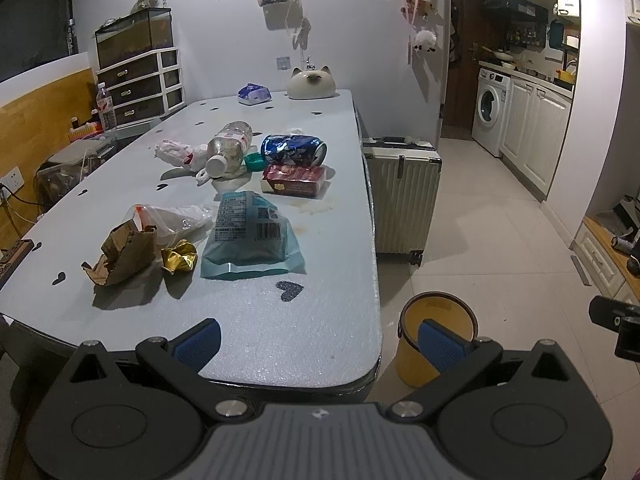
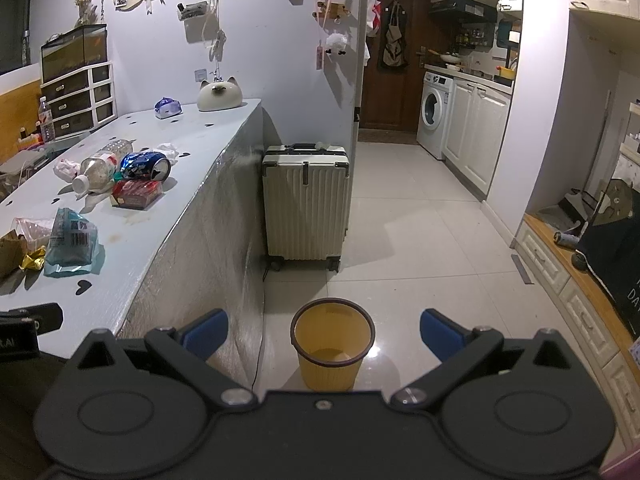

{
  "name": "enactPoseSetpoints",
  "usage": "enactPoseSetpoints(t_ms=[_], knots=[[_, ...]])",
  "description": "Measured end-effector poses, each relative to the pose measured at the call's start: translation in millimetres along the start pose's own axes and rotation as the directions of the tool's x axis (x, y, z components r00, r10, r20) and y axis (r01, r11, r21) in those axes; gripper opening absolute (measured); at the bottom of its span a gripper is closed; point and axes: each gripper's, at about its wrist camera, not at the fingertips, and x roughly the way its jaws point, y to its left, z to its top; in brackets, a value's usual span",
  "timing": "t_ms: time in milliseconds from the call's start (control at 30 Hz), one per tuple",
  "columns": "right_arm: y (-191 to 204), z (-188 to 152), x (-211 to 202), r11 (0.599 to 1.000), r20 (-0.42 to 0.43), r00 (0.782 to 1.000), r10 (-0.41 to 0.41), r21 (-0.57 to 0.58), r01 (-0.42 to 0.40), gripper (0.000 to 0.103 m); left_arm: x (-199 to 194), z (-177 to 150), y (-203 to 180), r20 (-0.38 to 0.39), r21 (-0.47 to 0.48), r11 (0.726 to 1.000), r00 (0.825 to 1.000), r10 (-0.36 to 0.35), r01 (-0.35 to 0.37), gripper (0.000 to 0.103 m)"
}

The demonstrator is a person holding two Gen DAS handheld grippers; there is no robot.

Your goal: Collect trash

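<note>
Trash lies on the grey table (image 1: 280, 320): a teal snack bag (image 1: 250, 236), torn brown paper (image 1: 120, 254), a gold wrapper (image 1: 180, 256), a clear plastic bag (image 1: 172, 218), a red box (image 1: 294, 180), a crushed blue can (image 1: 294, 150), a plastic bottle (image 1: 230, 148) and a white wad (image 1: 176, 152). A yellow bin (image 2: 332, 344) stands on the floor by the table's corner; it also shows in the left wrist view (image 1: 416, 344). My left gripper (image 1: 320, 340) is open and empty over the table's near edge. My right gripper (image 2: 324, 334) is open and empty above the bin.
A cream suitcase (image 2: 306, 204) stands against the table's end. A cat-shaped ornament (image 1: 312, 84) and a tissue pack (image 1: 254, 94) sit at the table's far end. Drawers (image 1: 140, 84) stand at the back left. Kitchen cabinets and a washing machine (image 2: 434, 114) line the right.
</note>
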Motion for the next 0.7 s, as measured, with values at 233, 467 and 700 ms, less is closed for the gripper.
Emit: enactPoseSetpoints(t_ms=[233, 467, 700], knots=[[0.4, 0.0, -0.1, 1.000, 0.000, 1.000, 0.001, 0.000, -0.001, 0.103, 0.2, -3.5, 2.4, 0.011, -0.001, 1.000, 1.000, -0.005, 0.005, 0.103], [1.5, -0.5, 0.6, 1.000, 0.001, 1.000, 0.001, 0.001, -0.001, 0.103, 0.0, -3.4, 2.4, 0.013, 0.000, 1.000, 1.000, -0.005, 0.005, 0.103], [-2.6, 0.4, -1.0, 1.000, 0.001, 1.000, 0.000, 0.004, 0.000, 0.103, -0.4, -3.1, 1.4, 0.015, 0.000, 1.000, 1.000, -0.004, 0.004, 0.103]])
